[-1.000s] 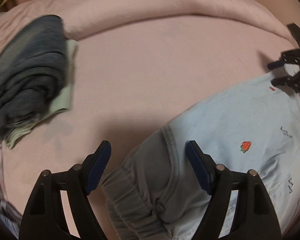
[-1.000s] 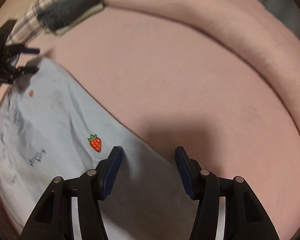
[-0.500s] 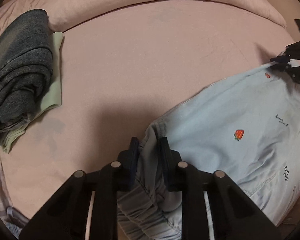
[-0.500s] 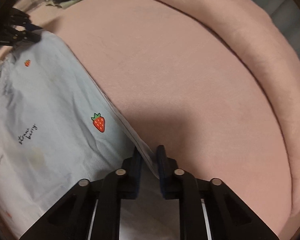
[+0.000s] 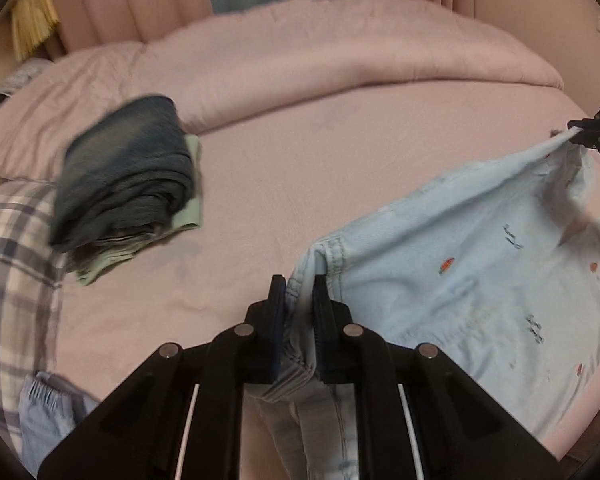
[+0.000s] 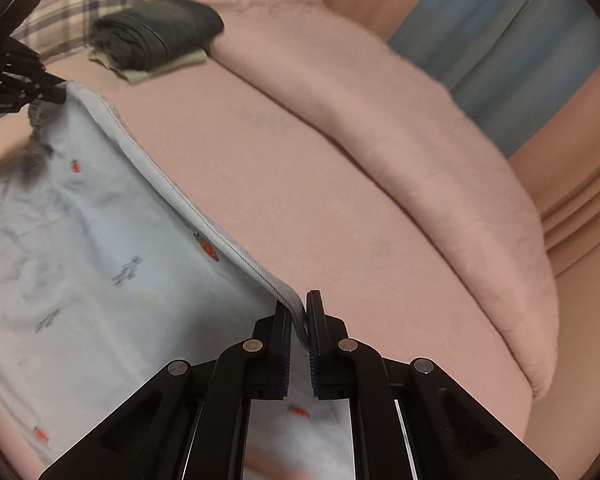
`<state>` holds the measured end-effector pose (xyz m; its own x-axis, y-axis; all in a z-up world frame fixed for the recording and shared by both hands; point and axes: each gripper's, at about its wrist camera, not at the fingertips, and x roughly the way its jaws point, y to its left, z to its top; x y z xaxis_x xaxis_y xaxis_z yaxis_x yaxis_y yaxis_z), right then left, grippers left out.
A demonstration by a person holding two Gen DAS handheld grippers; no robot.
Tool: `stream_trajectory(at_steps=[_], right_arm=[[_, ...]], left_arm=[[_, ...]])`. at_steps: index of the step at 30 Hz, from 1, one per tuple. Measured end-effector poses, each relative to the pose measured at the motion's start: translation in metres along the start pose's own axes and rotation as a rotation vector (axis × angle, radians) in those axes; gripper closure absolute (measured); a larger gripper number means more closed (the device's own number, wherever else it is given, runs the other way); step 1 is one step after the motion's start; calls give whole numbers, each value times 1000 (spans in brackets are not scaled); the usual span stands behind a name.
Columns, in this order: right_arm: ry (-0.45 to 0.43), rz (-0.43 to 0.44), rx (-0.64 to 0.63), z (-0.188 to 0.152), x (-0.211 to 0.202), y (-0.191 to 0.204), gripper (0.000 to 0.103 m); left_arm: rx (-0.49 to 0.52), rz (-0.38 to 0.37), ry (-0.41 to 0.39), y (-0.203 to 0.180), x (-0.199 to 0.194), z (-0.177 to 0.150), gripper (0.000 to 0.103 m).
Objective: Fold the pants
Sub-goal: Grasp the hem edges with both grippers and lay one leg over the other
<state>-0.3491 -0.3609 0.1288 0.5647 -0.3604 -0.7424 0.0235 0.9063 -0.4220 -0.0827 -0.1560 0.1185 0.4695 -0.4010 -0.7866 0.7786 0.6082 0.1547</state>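
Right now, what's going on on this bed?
A person is folding light blue pants on a pink bed, one set of tongs in each hand. The left tongs are shut on the waistband end, the right tongs on the hem edge, raising that edge off the bed. Folded clothes sit aside.

Bed (image 5: 300,184): pink sheet, mostly bare in the middle. Rolled pink duvet (image 5: 340,52) along the far edge. Stack of folded clothes (image 5: 124,176) at the left, dark denim on top, pale green piece underneath, sitting just beside the duvet. Plaid fabric (image 5: 12,248) next to the stack. Light blue pants (image 5: 480,280) partly resting on the sheet at the right.
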Motion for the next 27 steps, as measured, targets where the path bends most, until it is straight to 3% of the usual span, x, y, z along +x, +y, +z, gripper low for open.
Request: stream_trajectory(at_steps=[4,8,15,19,24,27], right_arm=[[-59,-52,-25,-23,-35,27,95],[-77,-51,-79,-58,-57,57,95],[0,69,-117,-117,-47,120,95],[48,92,-160,-130,-30,145,95],[-2,78,-158,-126,-51,139,95],[-8,102,-150,-124,-52,135,95]], left_arm=[[3,11,-65,-4,-32,-37,92],[3,33,-97,-12,-43,-75,92],[-54,46,-71,-31,-27,-143,93],[-72,56,-66,-39,-25,-162,93],[-75,63,-112,-37,-44,-170,93],[-39,68,-87,-41,-39,-182,93]])
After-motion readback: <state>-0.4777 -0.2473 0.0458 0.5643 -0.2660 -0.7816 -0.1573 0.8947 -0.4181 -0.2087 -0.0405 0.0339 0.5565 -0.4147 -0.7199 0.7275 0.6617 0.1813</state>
